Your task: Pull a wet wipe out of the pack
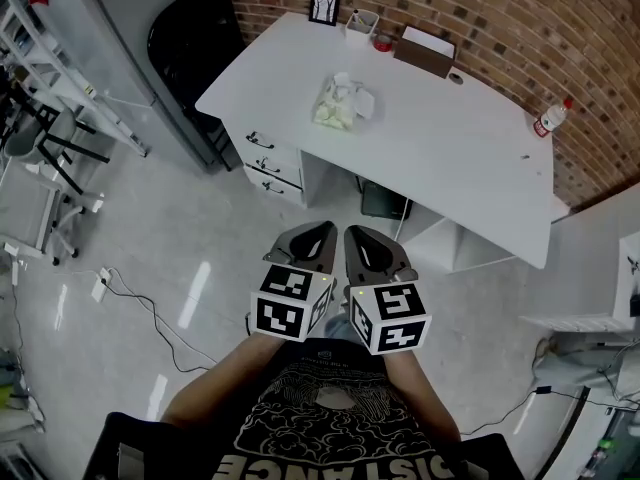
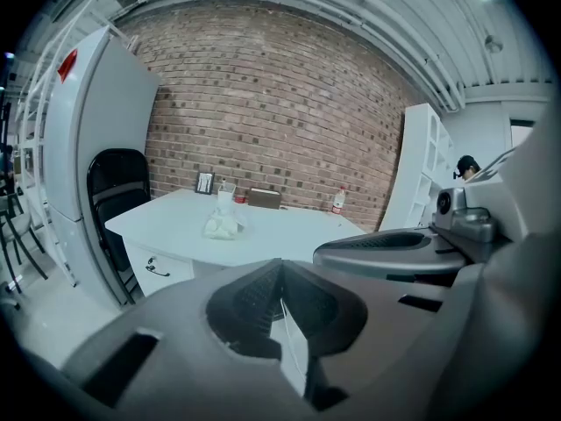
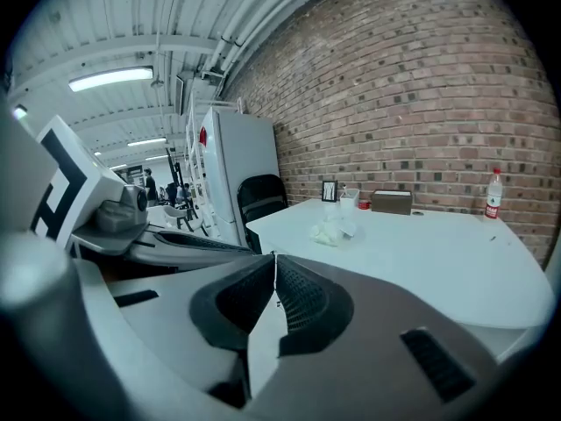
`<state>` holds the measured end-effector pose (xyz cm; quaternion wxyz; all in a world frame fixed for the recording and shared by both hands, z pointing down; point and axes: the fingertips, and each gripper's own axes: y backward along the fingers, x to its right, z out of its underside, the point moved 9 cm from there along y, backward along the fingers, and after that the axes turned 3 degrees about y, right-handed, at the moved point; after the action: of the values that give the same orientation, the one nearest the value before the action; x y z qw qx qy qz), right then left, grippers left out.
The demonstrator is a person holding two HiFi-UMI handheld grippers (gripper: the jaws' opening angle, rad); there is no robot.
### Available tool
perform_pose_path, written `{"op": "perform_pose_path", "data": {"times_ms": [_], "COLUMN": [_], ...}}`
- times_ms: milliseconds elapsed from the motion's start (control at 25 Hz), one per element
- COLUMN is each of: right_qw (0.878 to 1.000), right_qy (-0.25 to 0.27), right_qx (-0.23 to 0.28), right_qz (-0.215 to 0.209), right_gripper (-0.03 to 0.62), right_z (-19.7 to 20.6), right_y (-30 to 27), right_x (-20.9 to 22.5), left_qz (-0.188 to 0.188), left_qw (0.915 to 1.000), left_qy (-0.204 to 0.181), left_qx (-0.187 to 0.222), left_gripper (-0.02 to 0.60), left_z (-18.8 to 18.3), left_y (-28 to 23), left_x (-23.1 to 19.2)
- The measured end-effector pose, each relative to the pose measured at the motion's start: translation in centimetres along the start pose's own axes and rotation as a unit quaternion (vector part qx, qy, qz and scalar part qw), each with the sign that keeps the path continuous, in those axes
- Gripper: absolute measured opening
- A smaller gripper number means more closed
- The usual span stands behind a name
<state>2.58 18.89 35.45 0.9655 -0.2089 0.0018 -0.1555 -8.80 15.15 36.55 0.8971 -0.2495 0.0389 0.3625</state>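
The wet wipe pack (image 1: pixel 341 103) lies on the white table (image 1: pixel 450 158), with crumpled white wipes on and around it. It is small in the left gripper view (image 2: pixel 222 226) and in the right gripper view (image 3: pixel 331 231). My left gripper (image 1: pixel 322 232) and right gripper (image 1: pixel 356 234) are held side by side close to my body, over the floor and well short of the table. The left gripper's (image 2: pixel 280 266) jaws are pressed together with nothing between them. The right gripper's (image 3: pixel 273 260) jaws also meet and hold nothing.
A black chair (image 1: pixel 195 38) stands at the table's left end beside a grey cabinet (image 1: pixel 140 38). A photo frame (image 1: pixel 324 6), a cup (image 1: pixel 361 23), a brown box (image 1: pixel 425 51) and a bottle (image 1: pixel 551 118) sit along the brick wall. Drawers (image 1: pixel 270 163) are under the table. Cables (image 1: pixel 150 313) lie on the floor.
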Motion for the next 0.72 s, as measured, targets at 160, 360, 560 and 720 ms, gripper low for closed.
{"op": "perform_pose_path", "data": {"times_ms": [160, 360, 560, 720], "right_qw": [1.000, 1.000, 0.999, 0.998], "right_qy": [-0.002, 0.000, 0.005, 0.007], "right_qx": [-0.002, -0.003, -0.004, -0.005], "right_qz": [-0.008, -0.025, -0.045, -0.057], "right_gripper": [0.019, 0.019, 0.018, 0.020], "right_z": [-0.5, -1.4, -2.0, -2.3], "right_y": [-1.3, -2.8, -4.1, -4.7], "right_x": [2.6, 5.7, 8.8, 10.7], "left_qz": [-0.007, -0.018, -0.037, -0.050], "left_qw": [1.0000, 0.9998, 0.9993, 0.9987], "left_qy": [0.002, -0.001, 0.004, 0.005], "left_qx": [-0.004, -0.007, -0.010, -0.009], "left_gripper": [0.011, 0.011, 0.011, 0.011], "left_z": [-1.2, -2.6, -3.6, -4.3], "left_y": [-2.6, -5.7, -8.3, -9.8], "left_x": [0.2, 0.8, 1.4, 1.9]}}
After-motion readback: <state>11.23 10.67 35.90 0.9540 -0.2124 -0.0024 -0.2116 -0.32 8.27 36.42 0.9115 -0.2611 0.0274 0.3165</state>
